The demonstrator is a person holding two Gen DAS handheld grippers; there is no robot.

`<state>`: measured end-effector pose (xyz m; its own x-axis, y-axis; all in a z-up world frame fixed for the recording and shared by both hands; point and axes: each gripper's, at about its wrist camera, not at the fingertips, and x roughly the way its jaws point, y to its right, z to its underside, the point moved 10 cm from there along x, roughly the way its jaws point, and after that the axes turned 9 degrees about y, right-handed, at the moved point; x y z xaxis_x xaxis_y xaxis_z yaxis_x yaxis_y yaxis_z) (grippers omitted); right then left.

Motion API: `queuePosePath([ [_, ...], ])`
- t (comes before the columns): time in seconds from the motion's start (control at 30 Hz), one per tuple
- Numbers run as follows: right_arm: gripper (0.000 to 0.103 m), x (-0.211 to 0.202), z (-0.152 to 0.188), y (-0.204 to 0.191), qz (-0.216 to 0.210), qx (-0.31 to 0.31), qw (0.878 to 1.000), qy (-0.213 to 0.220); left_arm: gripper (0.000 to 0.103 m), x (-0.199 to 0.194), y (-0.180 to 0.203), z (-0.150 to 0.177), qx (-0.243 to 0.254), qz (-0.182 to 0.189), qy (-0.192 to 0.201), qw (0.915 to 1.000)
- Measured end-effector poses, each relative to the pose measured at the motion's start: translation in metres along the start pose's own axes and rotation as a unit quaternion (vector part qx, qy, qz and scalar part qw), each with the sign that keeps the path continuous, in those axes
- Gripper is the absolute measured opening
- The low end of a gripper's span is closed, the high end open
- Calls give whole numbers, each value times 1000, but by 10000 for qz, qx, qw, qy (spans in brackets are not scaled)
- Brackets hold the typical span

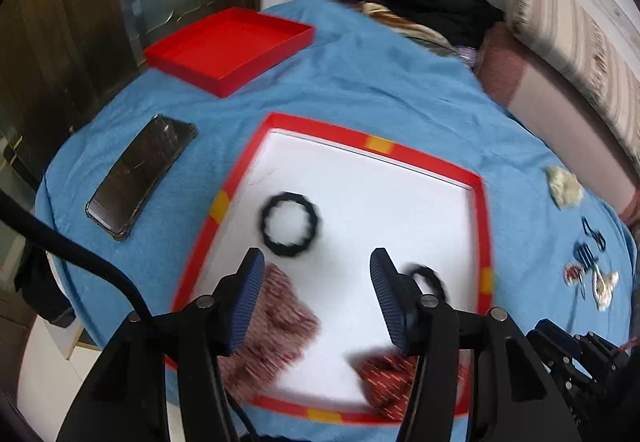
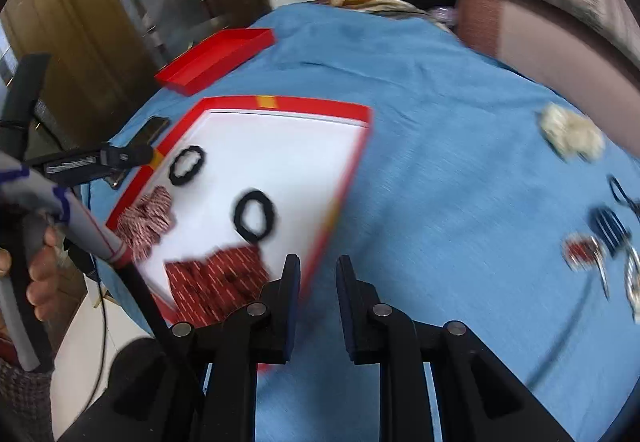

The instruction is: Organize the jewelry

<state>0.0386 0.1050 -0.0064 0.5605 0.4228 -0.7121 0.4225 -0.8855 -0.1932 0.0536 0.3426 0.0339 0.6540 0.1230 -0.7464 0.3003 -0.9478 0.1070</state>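
A red-rimmed box with a white floor (image 1: 482,226) (image 2: 356,146) lies on the blue cloth. Inside it are two black hair ties (image 1: 290,224) (image 2: 255,216), a pink-white scrunchie (image 1: 276,330) (image 2: 146,220) and a dark red scrunchie (image 1: 384,374) (image 2: 218,278). My left gripper (image 1: 318,264) is open and empty above the box. My right gripper (image 2: 318,266) is open with a narrow gap, empty, over the box's near right edge. A cream scrunchie (image 2: 570,134) (image 1: 564,186) and a cluster of small clips and jewelry (image 2: 604,242) (image 1: 588,266) lie on the cloth to the right.
A red lid (image 1: 230,48) (image 2: 216,56) lies at the far left of the cloth. A black phone (image 1: 142,174) lies left of the box. Piled clothes (image 1: 420,10) and a striped cushion (image 1: 580,42) are at the back right.
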Motion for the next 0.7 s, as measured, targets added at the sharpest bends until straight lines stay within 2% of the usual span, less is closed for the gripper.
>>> queuePosePath([
  [0.17,29,-33,35,54,402,168,9990,-9,56,-20,59,14,395,384,-5,9985],
  [0.27,30,-54,60,93,681,465,9966,-33,58,-31,104,29,694,661,-39,9954],
  [0.5,30,-112,108,178,1259,1466,9810,167,58,-40,202,88,1201,1265,-478,9835],
  [0.7,30,-144,132,212,1644,1870,9678,357,58,-37,257,152,1524,1590,-851,9717],
])
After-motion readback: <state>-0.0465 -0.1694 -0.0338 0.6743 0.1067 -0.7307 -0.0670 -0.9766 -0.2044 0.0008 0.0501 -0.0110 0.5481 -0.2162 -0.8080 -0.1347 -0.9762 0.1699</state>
